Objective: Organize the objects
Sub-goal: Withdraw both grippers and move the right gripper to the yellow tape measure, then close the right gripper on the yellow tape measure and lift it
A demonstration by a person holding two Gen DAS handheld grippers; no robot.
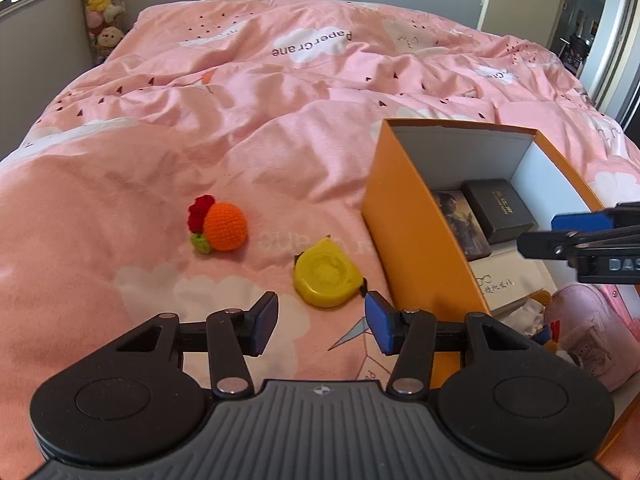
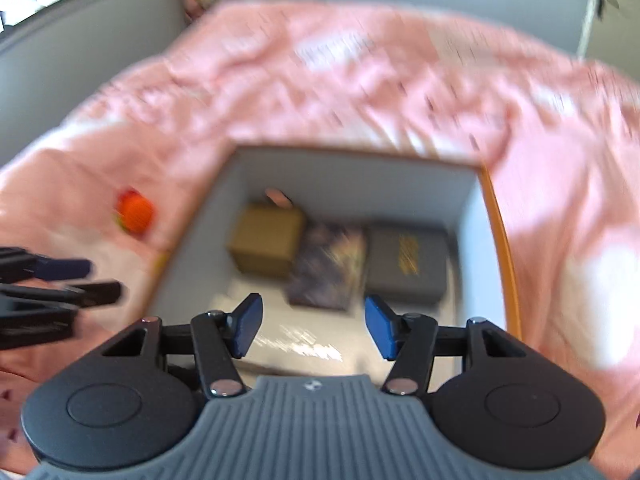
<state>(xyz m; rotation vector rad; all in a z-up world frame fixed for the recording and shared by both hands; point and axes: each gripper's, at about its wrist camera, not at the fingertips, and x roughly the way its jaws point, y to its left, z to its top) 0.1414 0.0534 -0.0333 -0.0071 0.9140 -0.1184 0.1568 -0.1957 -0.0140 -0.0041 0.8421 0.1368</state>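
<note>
On the pink duvet we see a crocheted orange ball left of centre, then a yellow tape measure, then the orange box at right. Our left gripper gapes, holding nothing; our right gripper, over the box, likewise.
</note>
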